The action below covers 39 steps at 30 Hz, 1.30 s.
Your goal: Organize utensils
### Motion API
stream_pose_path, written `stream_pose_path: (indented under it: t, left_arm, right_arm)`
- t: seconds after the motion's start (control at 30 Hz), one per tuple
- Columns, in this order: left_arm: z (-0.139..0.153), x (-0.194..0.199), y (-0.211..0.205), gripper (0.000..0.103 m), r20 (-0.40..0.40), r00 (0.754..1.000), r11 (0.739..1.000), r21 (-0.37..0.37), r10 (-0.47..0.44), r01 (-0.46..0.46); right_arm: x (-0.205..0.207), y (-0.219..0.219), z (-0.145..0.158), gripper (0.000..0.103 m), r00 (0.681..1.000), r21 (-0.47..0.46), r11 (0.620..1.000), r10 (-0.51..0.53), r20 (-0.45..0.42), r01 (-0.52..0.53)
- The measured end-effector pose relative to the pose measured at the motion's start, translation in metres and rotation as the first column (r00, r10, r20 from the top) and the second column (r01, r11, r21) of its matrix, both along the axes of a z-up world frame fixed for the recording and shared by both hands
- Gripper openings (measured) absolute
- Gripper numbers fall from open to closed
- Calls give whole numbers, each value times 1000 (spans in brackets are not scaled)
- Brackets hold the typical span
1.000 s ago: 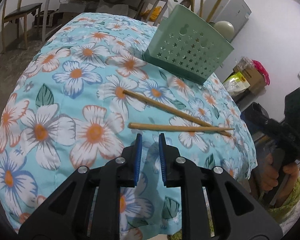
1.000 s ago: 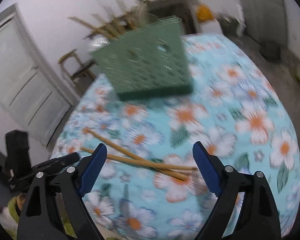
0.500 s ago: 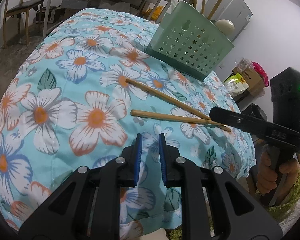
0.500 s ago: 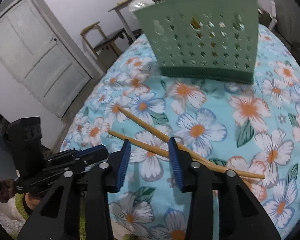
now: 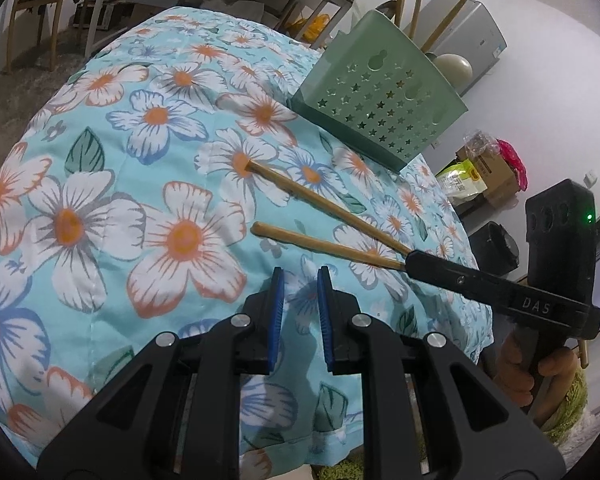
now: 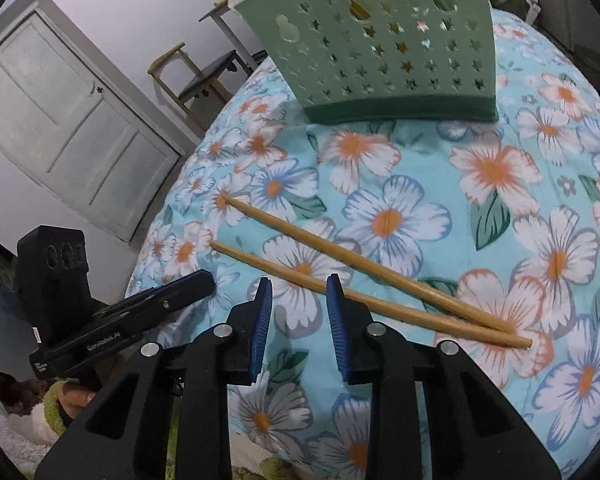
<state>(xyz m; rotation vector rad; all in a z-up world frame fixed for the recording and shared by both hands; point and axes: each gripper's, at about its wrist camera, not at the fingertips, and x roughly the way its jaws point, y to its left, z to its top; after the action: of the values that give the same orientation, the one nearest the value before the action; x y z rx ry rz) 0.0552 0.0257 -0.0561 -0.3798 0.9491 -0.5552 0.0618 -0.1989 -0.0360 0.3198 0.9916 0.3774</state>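
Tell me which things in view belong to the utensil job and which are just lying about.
Job:
- two chopsticks on the cloth, the nearer one and the farther one
- green holder with sticks already in it
- right tongs, which have just been closing, nothing gripped
- left tongs

Lying about:
- chair
- door
- cardboard box

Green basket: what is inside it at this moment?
Three wooden sticks rise above the rim of the green basket, with a pale rounded object at its far side. Their lower ends and the basket floor are hidden by its wall.
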Motion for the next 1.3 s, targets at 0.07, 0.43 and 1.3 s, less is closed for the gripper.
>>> stream_pose_path:
  t: [0.07,0.43,1.3]
  left_arm:
    - [1,0,-2,15,-2,1000,1000,-7,-3,3]
    - [4,-3,-11,20,-32,998,997,-70,-47,44]
    - [-26,18,-8,25,-326,930,916,-295,172,-273]
  right_arm:
    - [3,2,4,28,1000,-23,1000,9,15,-8]
    - [8,-8,-12,29,998,47,999,-13,-55,15]
    - [-9,-25,-25,33,999,210,977,31,-35,-23]
